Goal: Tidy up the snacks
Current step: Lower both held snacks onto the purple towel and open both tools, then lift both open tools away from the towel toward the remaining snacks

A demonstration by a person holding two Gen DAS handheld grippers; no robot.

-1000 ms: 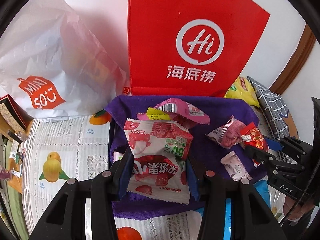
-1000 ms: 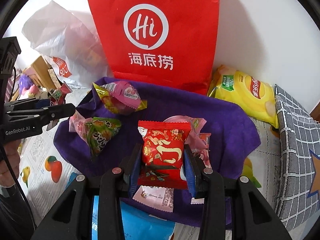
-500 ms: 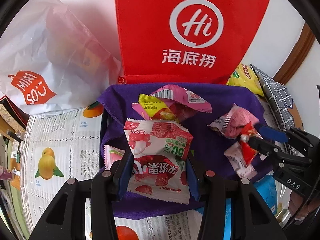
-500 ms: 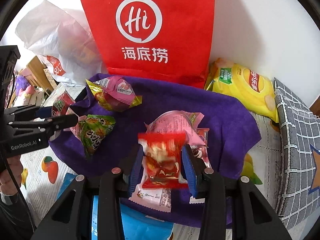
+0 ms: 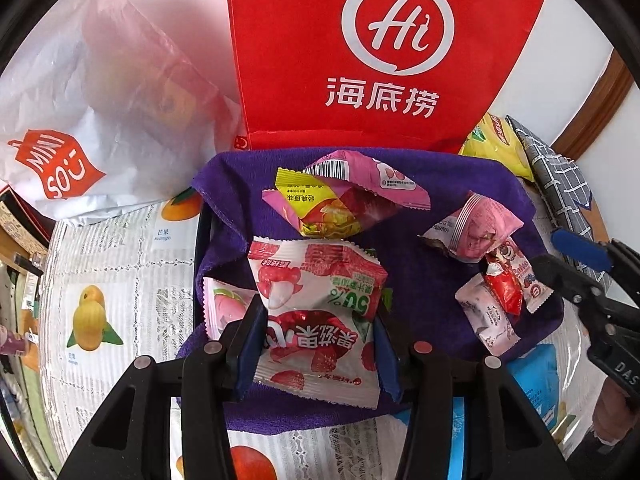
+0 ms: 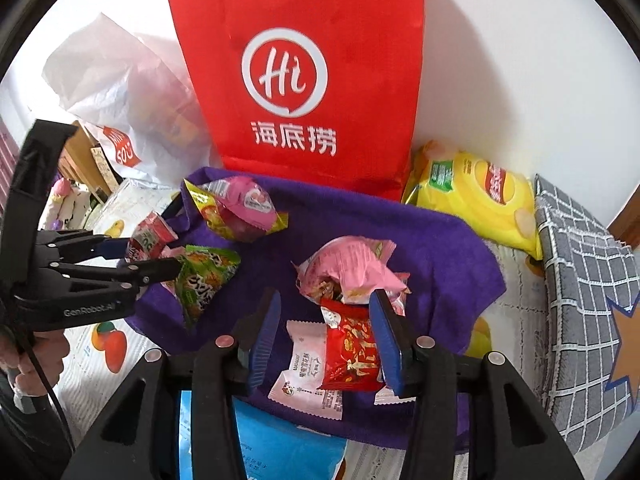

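I am mid-sort over the purple towel (image 6: pixel 440 240): my left gripper (image 5: pixel 320 344) has its jaws clenched on the strawberry snack packet (image 5: pixel 320 304), while my right gripper (image 6: pixel 326 338) has just been opening its jaws, and the red candy packet (image 6: pixel 352 352) lies released between them. Next, I judge, the strawberry packet needs laying beside its like, and the right needs a fresh pick.

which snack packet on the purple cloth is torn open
The crumpled pink packet in the middle of the purple cloth: its end gapes, showing brown contents. The red packet, the white packet and the green packet look sealed.
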